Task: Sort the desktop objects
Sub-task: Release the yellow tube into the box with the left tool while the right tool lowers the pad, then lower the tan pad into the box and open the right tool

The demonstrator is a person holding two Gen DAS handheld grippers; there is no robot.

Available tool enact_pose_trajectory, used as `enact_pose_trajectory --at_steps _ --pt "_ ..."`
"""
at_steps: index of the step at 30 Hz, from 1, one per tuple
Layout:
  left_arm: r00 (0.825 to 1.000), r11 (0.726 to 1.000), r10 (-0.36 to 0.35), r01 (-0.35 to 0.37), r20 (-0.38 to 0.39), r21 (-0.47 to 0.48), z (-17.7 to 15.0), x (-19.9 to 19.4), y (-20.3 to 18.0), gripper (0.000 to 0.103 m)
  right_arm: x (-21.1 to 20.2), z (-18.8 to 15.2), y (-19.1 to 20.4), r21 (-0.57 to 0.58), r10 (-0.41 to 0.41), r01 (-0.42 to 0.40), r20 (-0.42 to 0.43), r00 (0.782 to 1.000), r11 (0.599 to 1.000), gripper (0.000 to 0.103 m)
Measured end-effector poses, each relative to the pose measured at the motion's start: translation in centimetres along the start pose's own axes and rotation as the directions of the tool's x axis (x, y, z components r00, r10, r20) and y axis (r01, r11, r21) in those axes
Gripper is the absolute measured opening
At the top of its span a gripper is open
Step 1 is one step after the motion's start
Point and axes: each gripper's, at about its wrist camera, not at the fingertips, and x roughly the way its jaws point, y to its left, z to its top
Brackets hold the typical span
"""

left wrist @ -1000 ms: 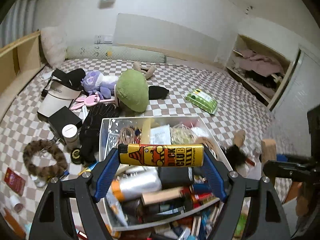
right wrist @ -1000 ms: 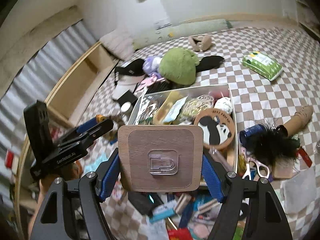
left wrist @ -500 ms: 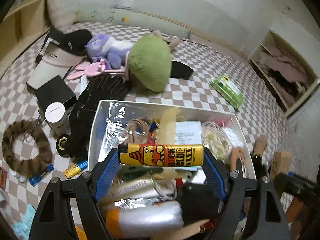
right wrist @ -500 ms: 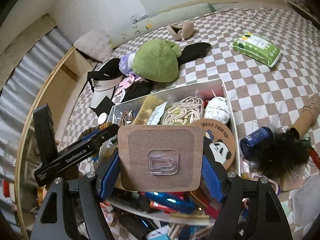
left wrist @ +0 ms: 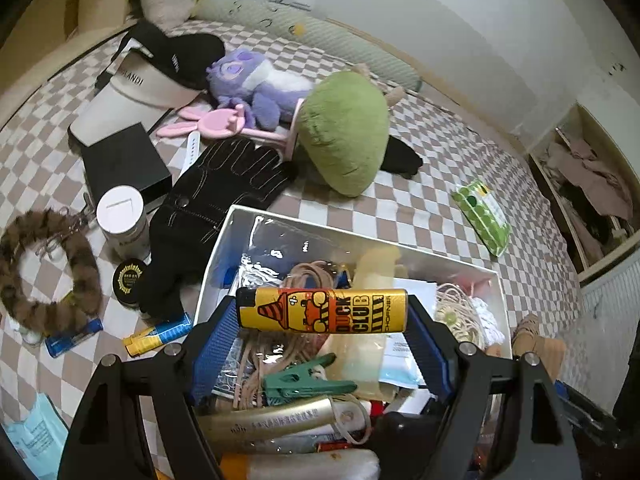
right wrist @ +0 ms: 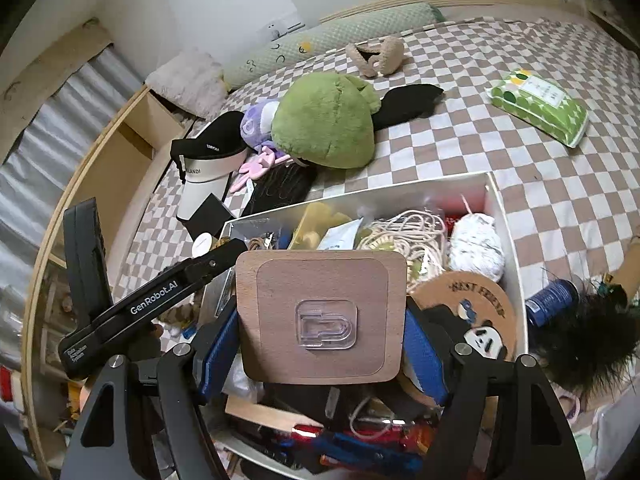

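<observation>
My left gripper [left wrist: 322, 312] is shut on a yellow "Duck Club" lighter [left wrist: 322, 310], held crosswise above the white storage box [left wrist: 236, 224]. My right gripper [right wrist: 322, 320] is shut on a square wooden plaque with a clear hook [right wrist: 322, 320], held over the same box [right wrist: 506, 232]. The box is packed with cords, a green clip [left wrist: 308, 378], a yarn ball [right wrist: 476, 250] and a round panda coaster [right wrist: 468, 308]. The left gripper's body [right wrist: 148, 300] shows at the left of the right wrist view.
On the checkered bed lie a green plush [left wrist: 344, 132], purple plush [left wrist: 248, 80], black glove [left wrist: 216, 196], visor cap [left wrist: 132, 92], black box [left wrist: 124, 164], white-lidded jar [left wrist: 122, 220], furry ring [left wrist: 44, 272], wipes pack [right wrist: 540, 106] and black feather tuft [right wrist: 588, 340].
Both grippers have moved forward over the box with their objects still held. The plush toys and the far box wall now look closer.
</observation>
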Motion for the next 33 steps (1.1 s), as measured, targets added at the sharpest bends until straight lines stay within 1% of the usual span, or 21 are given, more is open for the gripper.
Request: enact_pose_trajectory --at_steps 3,7,8,10,11,15,20,23,26,28,29,30,33 --pt "1.000 1.000 0.007 -0.007 -0.010 -0.025 0.2 0.5 0.4 0.081 0.7 0.2 0.1 -0.002 -0.006 0.006 -0.006 1.000 1.000 0.076" --pt "1.000 0.999 0.011 -0.012 -0.020 -0.041 0.4 0.9 0.6 0.082 1.5 0.5 0.2 -0.017 -0.037 0.037 -0.005 0.999 0.999 0.076" --pt "1.000 0.999 0.014 -0.014 -0.019 -0.041 0.4 1.0 0.6 0.084 1.6 0.6 0.2 -0.021 -0.046 0.046 -0.004 0.999 0.999 0.076" --pt "1.000 0.999 0.013 -0.013 -0.010 -0.048 0.6 1.0 0.7 0.096 1.9 0.7 0.1 -0.029 -0.062 0.062 -0.004 0.998 0.998 0.076" --pt "1.000 0.999 0.011 -0.011 -0.006 -0.052 0.7 0.9 0.7 0.097 2.1 0.8 0.1 -0.032 -0.066 0.066 -0.004 0.998 0.997 0.076" --pt "1.000 0.998 0.000 0.000 0.011 -0.057 1.0 0.6 0.7 0.097 2.6 1.0 0.2 -0.049 -0.096 0.095 -0.004 0.995 0.994 0.076" --pt "0.999 0.998 -0.015 0.018 0.040 -0.058 1.6 -0.1 0.9 0.097 3.7 1.2 1.1 -0.111 -0.164 0.163 0.007 0.987 0.980 0.076" --pt "0.998 0.999 -0.014 0.016 0.055 -0.051 1.9 -0.6 1.1 0.097 4.3 1.4 1.8 -0.148 -0.202 0.203 0.021 0.979 0.968 0.076" --pt "0.998 0.999 -0.008 0.011 0.056 -0.047 1.9 -0.6 1.3 0.097 5.0 1.5 2.2 -0.154 -0.200 0.200 0.018 0.980 0.968 0.076" --pt "0.998 0.999 -0.004 0.006 0.055 -0.045 1.9 -0.7 1.5 0.097 5.0 1.6 2.0 -0.129 -0.179 0.180 0.019 0.984 0.975 0.081" --pt "0.998 0.999 -0.002 0.004 0.055 -0.044 1.9 -0.7 1.5 0.097 4.8 1.6 1.9 -0.118 -0.168 0.170 0.025 0.985 0.978 0.093" --pt "0.999 0.999 0.000 0.002 0.055 -0.043 1.8 -0.7 1.6 0.097 4.6 1.7 1.9 -0.111 -0.156 0.158 0.031 0.987 0.981 0.101" --pt "0.999 0.999 0.006 -0.004 0.053 -0.040 1.8 -0.7 1.8 0.097 3.9 1.8 1.8 -0.105 -0.146 0.150 0.047 0.988 0.983 0.101"
